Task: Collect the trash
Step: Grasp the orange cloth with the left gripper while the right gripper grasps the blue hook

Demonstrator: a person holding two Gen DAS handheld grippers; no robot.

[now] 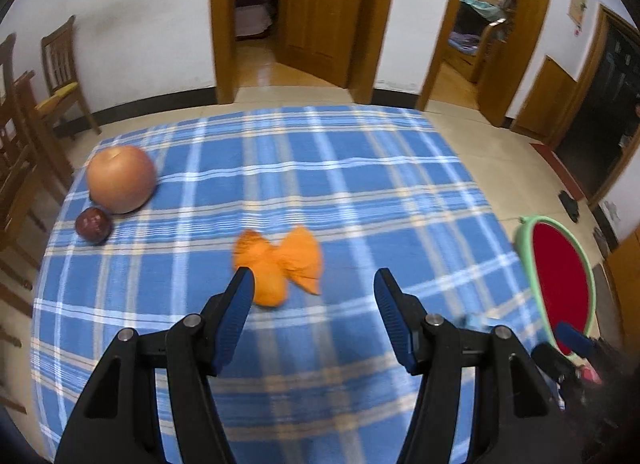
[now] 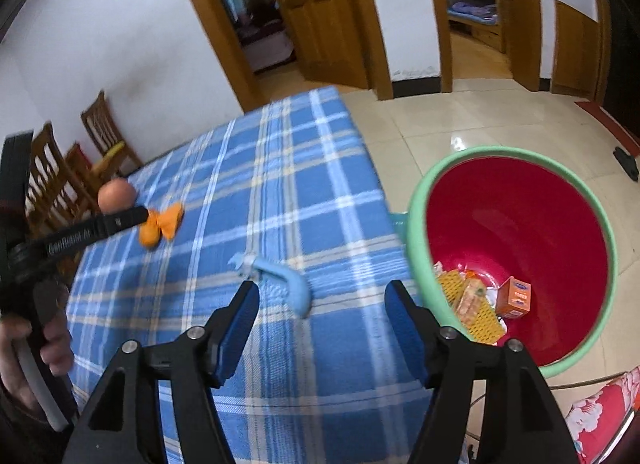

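Orange crumpled wrapper [image 1: 280,266]: lies on the blue plaid tablecloth [image 1: 320,184], twisted like a bow; this trash is well apart from the bin, toward the table's middle
Pale blue scrap [image 2: 276,280]: also on the tablecloth, much nearer the bin, close to the table edge that faces it; curved and crumpled, somewhat blurred
Left gripper [image 1: 314,284]: jaws apart with nothing between them; hovering over the cloth, one blue pad [image 1: 236,304] overlapping the near edge of the orange wrapper in the left wrist view; touching or not, cannot tell
Right gripper [image 2: 322,296]: jaws apart and empty, above the table edge beside the bin, the blue scrap just ahead of them
Bin [image 2: 416,224]: round, green rim, red inside, standing on the tiled floor [image 2: 460,120] just beside the table
Bin contents: an orange carton [image 2: 516,298], yellow mesh-like packaging [image 2: 486,318] and some pale wrappers, all at the bottom
Fruit: a large apple [image 1: 121,178] and a small dark red fruit [image 1: 93,225], touching each other, on the cloth at the side farthest from the bin
Hand [image 2: 24,356]: grips the left tool's handle at the edge of the right wrist view
Chairs [image 1: 60,72]: wooden, along the wall beyond the fruit side, well apart from the bin
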